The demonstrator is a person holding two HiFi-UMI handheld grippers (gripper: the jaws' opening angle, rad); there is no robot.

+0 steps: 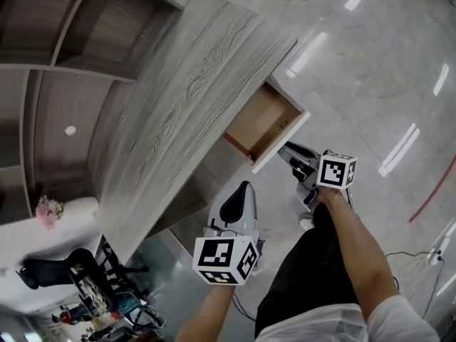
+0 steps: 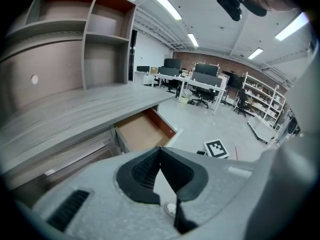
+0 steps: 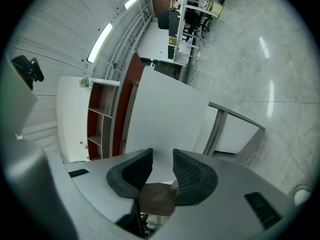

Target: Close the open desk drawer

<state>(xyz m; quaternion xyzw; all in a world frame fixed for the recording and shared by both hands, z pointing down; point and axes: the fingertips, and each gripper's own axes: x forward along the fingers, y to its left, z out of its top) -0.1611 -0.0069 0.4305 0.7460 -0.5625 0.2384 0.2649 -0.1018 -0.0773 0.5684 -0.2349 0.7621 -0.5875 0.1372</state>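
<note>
The grey wood desk (image 1: 192, 84) has one drawer (image 1: 260, 120) pulled out, brown inside with a white front panel (image 1: 283, 142). In the left gripper view the drawer (image 2: 142, 131) lies ahead, below the desktop. My right gripper (image 1: 286, 150) is held level at the outer edge of that panel. In the right gripper view the white drawer front (image 3: 165, 109) fills the space ahead and runs in between the pads of my right gripper (image 3: 162, 165), which close on it. My left gripper (image 1: 244, 187) hangs back from the drawer, shut and empty, its tips touching (image 2: 160, 151).
A shelf unit (image 1: 71, 48) rises at the back of the desk. A black office chair (image 1: 53, 269) stands at lower left. The person's dark trouser leg (image 1: 313, 276) and a floor cable (image 1: 420, 262) are below me. Other desks and chairs (image 2: 200, 86) stand across the glossy floor.
</note>
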